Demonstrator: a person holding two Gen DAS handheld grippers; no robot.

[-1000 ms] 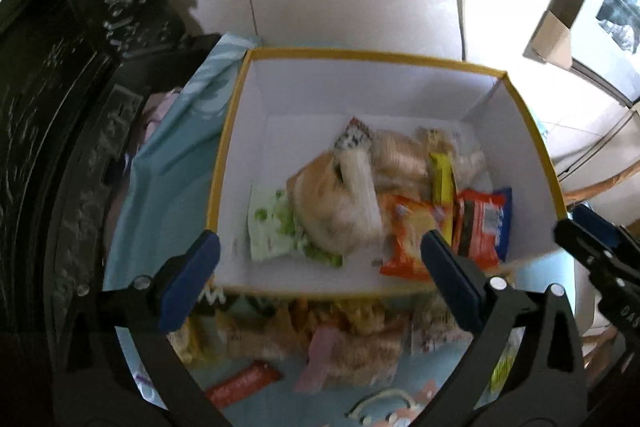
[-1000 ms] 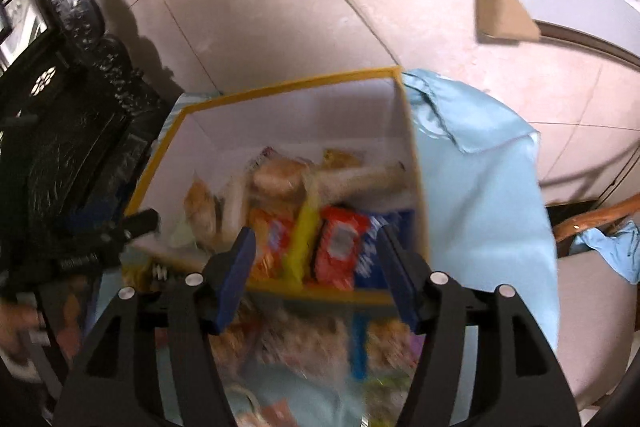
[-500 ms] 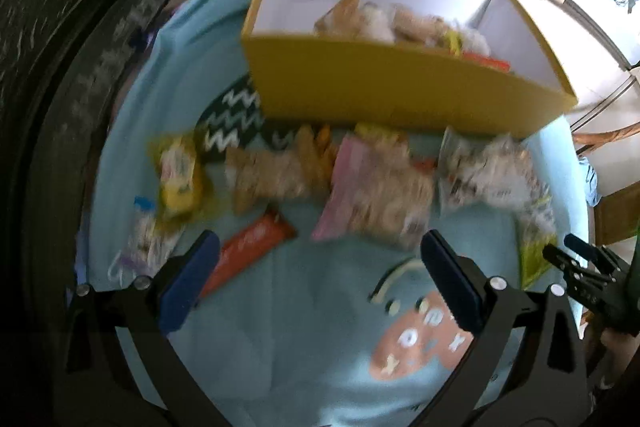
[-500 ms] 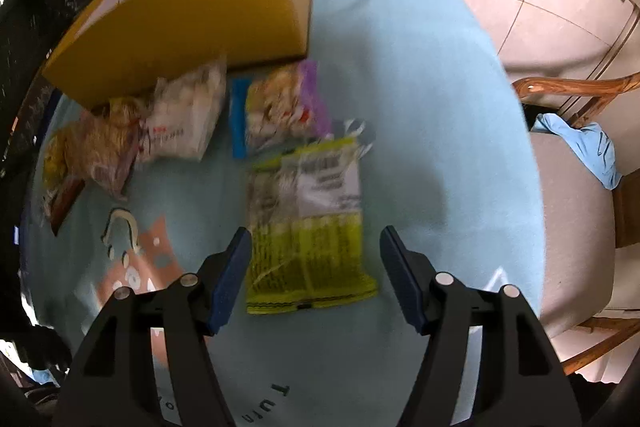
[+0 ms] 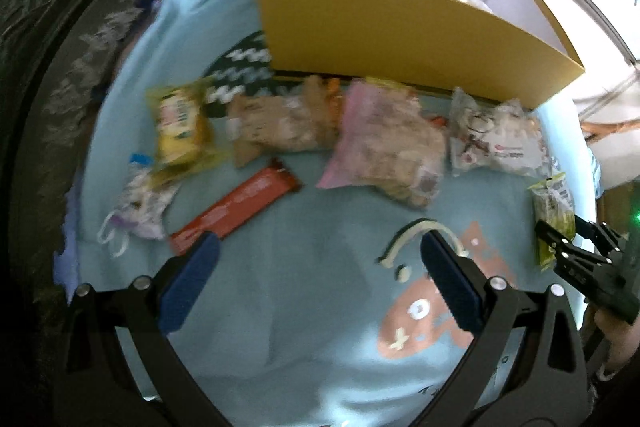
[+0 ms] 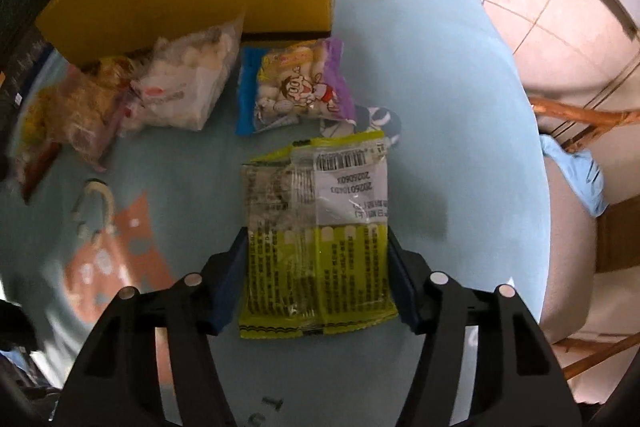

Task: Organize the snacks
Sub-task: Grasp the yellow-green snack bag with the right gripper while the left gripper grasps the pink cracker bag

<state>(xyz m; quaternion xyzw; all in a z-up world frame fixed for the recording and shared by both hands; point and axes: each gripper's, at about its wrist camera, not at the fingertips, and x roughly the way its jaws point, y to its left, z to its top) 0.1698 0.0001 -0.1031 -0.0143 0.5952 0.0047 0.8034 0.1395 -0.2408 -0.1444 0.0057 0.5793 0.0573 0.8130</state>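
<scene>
Most of the snacks were not yet boxed, we judged. In the left wrist view the yellow cardboard box (image 5: 404, 27) sat at upper centre with only a few packets showing over its rim. On the light-blue printed cloth (image 5: 320, 307) in front of it lay a yellow wrapped cake (image 5: 180, 123), an orange-red snack bar (image 5: 236, 211), a pink bag of puffs (image 5: 384, 147) and a white printed packet (image 5: 496, 143).

Our left gripper (image 5: 316, 279) hung released over bare cloth. In the right wrist view, our right gripper (image 6: 316, 275) straddled the yellow-green clear packet (image 6: 316, 239) at lower centre; whether it was clenched we cannot tell. A blue-and-purple candy bag (image 6: 296, 87) lay just beyond.
</scene>
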